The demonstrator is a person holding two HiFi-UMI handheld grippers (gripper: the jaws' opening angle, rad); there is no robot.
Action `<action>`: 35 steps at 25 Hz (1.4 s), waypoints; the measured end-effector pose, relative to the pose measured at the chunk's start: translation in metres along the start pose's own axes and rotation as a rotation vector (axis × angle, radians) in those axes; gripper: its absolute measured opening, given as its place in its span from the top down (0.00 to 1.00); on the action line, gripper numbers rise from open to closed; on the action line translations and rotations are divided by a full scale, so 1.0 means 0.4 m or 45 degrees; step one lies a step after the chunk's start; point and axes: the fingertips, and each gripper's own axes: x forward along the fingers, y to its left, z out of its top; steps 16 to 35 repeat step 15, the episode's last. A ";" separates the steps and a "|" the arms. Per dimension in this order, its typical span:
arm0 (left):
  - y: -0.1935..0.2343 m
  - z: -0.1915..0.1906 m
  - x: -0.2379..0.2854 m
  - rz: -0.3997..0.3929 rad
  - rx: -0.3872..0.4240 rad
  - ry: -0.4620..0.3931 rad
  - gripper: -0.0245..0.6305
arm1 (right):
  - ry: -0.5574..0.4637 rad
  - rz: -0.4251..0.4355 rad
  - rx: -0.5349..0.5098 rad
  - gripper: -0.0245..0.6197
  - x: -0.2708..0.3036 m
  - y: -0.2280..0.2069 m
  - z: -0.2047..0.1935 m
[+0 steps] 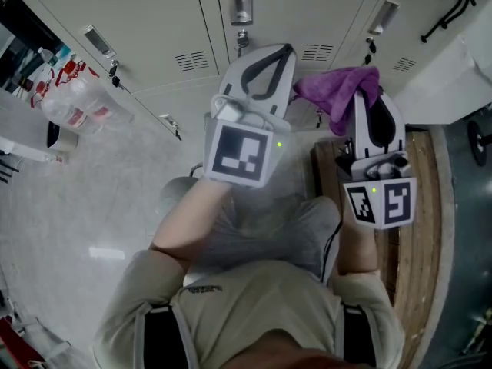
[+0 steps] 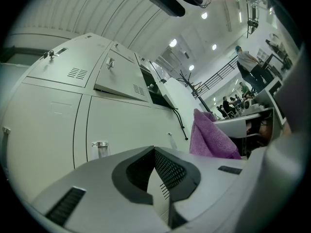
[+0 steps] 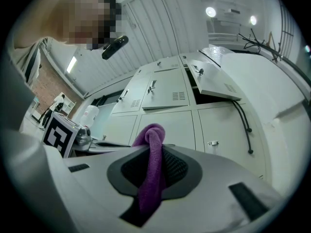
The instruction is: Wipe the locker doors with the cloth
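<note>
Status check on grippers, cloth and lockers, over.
Left gripper shut, empty. Right gripper shut on cloth, near lockers. One locker door ajar.

Floor (image 1: 92, 198): pale grey, speckled, fills left half of frame; one glare patch lower left. Lockers (image 1: 177, 21) stand on it along the top edge. Clear bag of red-labelled bottles (image 1: 73, 102) upper left, by the locker foot. Wooden platform (image 1: 419, 244), slatted, right side, flat on floor.

- You hold two grippers: the left gripper (image 1: 270, 64) and the right gripper (image 1: 370, 108).
- You have one purple cloth (image 1: 338, 91).
- One wooden bench (image 1: 419, 229).
- One pack of bottles (image 1: 73, 98).
- One locker door (image 3: 214, 84) stands ajar.
</note>
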 end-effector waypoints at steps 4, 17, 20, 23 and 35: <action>-0.002 0.001 0.000 -0.002 0.007 0.000 0.96 | -0.002 0.001 0.001 0.88 0.000 0.001 0.002; -0.005 -0.002 0.003 -0.006 0.008 0.008 0.96 | -0.010 0.004 0.006 0.88 -0.004 0.004 0.008; -0.005 -0.002 0.003 -0.006 0.008 0.008 0.96 | -0.010 0.004 0.006 0.88 -0.004 0.004 0.008; -0.005 -0.002 0.003 -0.006 0.008 0.008 0.96 | -0.010 0.004 0.006 0.88 -0.004 0.004 0.008; -0.005 -0.002 0.003 -0.006 0.008 0.008 0.96 | -0.010 0.004 0.006 0.88 -0.004 0.004 0.008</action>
